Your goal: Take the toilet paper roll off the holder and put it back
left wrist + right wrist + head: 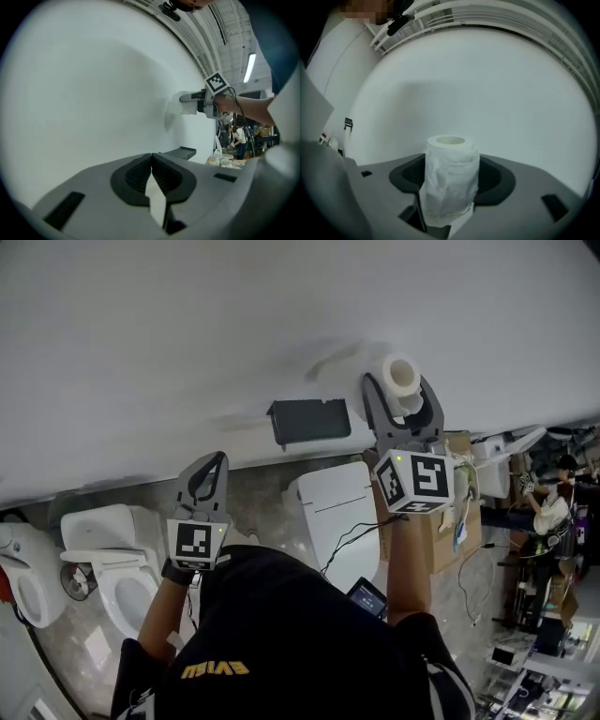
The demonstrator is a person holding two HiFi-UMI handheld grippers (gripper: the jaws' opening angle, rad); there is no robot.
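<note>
My right gripper [399, 396] is shut on the white toilet paper roll [401, 379], holding it up close to the white wall. Seen from the right gripper view, the roll [451, 183] stands upright between the jaws, its wrap crinkled and its core hole on top. The dark grey holder [309, 420] is fixed to the wall, left of the roll and apart from it. My left gripper [212, 467] hangs lower left, shut with nothing in it. The left gripper view shows its pads [151, 161] meeting, with the holder [180, 152] and the right gripper [194, 97] beyond.
White toilets [112, 563] stand on the floor at the lower left. A white toilet lid [333, 512] and a cardboard box [441, 535] with cables sit below the roll. A person [553, 507] is among clutter at the far right.
</note>
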